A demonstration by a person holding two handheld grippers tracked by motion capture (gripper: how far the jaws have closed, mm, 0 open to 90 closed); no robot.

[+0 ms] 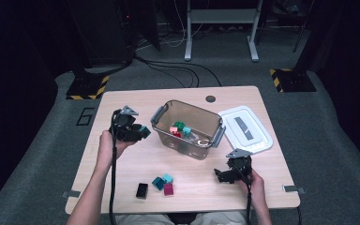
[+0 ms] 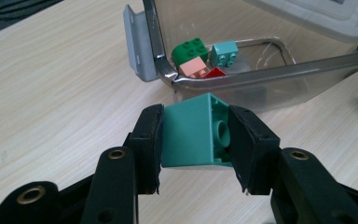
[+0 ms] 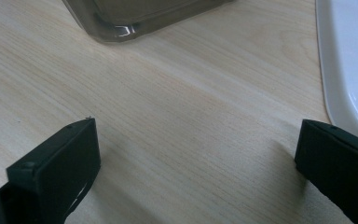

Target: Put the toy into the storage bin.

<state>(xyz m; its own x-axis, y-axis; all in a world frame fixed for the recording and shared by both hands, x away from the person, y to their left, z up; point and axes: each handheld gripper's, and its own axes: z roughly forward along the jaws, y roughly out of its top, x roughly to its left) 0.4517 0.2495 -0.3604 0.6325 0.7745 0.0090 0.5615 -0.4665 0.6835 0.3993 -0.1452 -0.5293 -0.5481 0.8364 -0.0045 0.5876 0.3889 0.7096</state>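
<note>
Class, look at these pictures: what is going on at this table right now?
A person is putting toy bricks into a clear plastic bin. The left gripper is shut on a teal brick beside the bin's near corner, not yet over it. Several bricks already lie inside. The right gripper is open over bare table, holding nothing. Four more bricks wait on the table near the person, and the white lid lies to the bin's right.
</note>
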